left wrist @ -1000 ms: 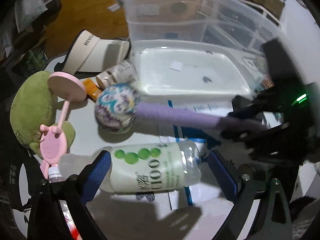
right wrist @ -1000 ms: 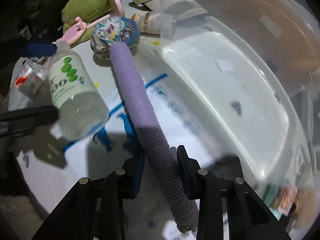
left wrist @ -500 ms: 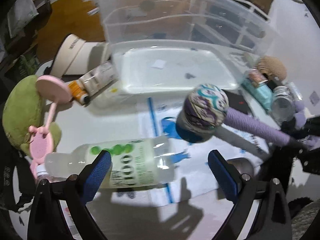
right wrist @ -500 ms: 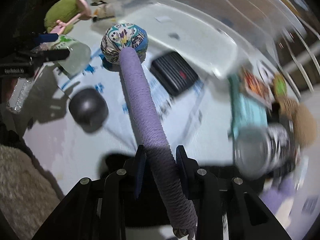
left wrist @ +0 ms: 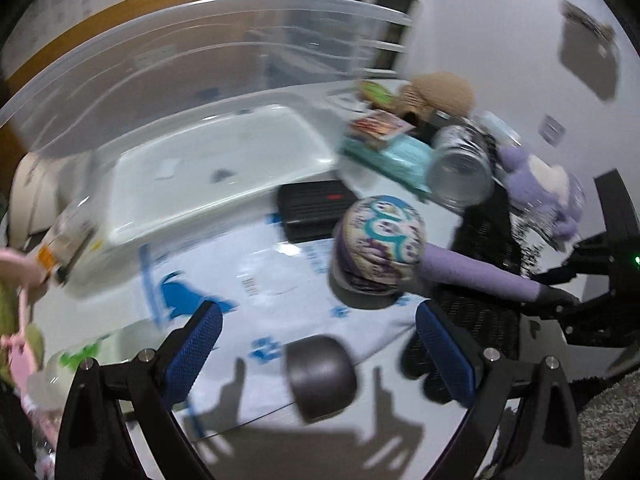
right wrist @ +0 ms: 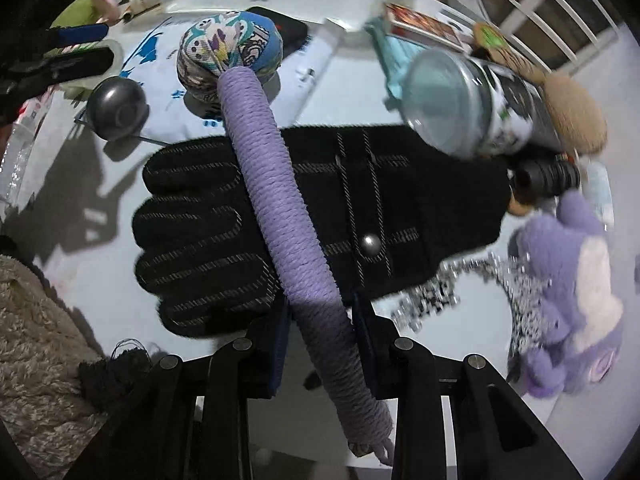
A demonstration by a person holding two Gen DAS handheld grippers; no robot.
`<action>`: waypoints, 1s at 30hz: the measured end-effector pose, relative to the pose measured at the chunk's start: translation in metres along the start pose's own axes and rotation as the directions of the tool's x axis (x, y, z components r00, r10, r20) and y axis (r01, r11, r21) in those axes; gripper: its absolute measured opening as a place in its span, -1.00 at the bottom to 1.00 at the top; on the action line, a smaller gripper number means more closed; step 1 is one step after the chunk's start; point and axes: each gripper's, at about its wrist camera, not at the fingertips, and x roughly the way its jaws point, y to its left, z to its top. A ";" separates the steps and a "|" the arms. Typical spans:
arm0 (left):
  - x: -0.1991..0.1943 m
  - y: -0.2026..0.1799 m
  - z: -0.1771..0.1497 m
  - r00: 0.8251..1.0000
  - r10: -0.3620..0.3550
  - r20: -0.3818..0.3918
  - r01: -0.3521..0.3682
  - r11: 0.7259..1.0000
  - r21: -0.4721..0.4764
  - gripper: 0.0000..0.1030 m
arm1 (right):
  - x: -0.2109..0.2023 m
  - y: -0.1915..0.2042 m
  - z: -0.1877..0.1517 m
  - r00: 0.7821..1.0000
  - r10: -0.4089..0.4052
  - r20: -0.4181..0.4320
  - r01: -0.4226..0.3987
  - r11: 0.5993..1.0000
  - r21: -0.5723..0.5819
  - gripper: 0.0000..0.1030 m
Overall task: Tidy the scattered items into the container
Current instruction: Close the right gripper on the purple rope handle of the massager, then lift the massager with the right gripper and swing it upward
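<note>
So the right gripper (right wrist: 320, 332) is clamped on the purple yarn-wrapped handle of a massage mallet (right wrist: 276, 200), both pads pressing on it down near the butt end. The mallet's round patterned fabric head (left wrist: 380, 250) hangs over the white table (left wrist: 120, 320), just in front of a flat black case (left wrist: 316, 208) with a red mark on it. The left gripper (left wrist: 320, 356) is holding nothing, its blue pads set wide apart, and a small dark grey dome-shaped thing (left wrist: 322, 376) sits on the table between them.

The clear plastic container (left wrist: 208, 176) is on the far left, and I see no items in it, only a couple of small marks on its floor.

Rough count: one black knit glove (right wrist: 320, 220) lying flat under the mallet handle, one purple plush toy (right wrist: 572, 300) on the right, one clear jar (right wrist: 452, 104) on its side with a black-and-white print, one tan knitted thing (right wrist: 576, 120) behind it, one teal pouch (left wrist: 392, 156), one plastic bottle (left wrist: 80, 364) with green dots at the near left edge, one green plush (right wrist: 76, 12) and a pink thing (left wrist: 20, 272) on the far left.

Writing: there's blue print on the table sheet, but it's too blurry to read, same for the jar and bottle labels.
</note>
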 end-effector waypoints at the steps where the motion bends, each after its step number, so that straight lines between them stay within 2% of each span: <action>1: 0.004 -0.007 0.002 1.000 -0.013 -0.003 0.013 1.000 0.017 0.89 | 0.000 -0.003 -0.003 1.000 0.002 0.004 -0.002 1.000 0.004 -0.39; 9: 0.044 -0.049 0.032 0.996 -0.087 -0.023 0.089 0.993 0.083 0.89 | 0.006 -0.012 -0.020 1.000 0.020 0.010 -0.020 1.000 -0.016 -0.39; 13: 0.063 -0.057 0.039 0.996 -0.076 -0.055 0.082 0.991 0.107 0.89 | 0.011 -0.016 -0.023 0.999 0.041 0.009 -0.041 0.999 -0.019 -0.39; 21: 0.073 -0.047 0.043 0.994 -0.077 -0.082 0.080 0.996 0.030 0.63 | 0.013 -0.021 -0.031 0.997 0.076 0.024 -0.075 0.997 -0.012 -0.39; 25: 0.070 -0.039 0.043 0.993 -0.088 -0.082 0.087 0.996 -0.014 0.44 | 0.014 -0.022 -0.035 0.996 0.084 0.024 -0.084 0.996 -0.005 -0.39; 30: 0.068 -0.036 0.041 0.992 -0.089 -0.090 0.085 0.995 -0.044 0.43 | 0.012 -0.019 -0.040 0.997 0.070 0.028 -0.069 0.997 -0.016 -0.38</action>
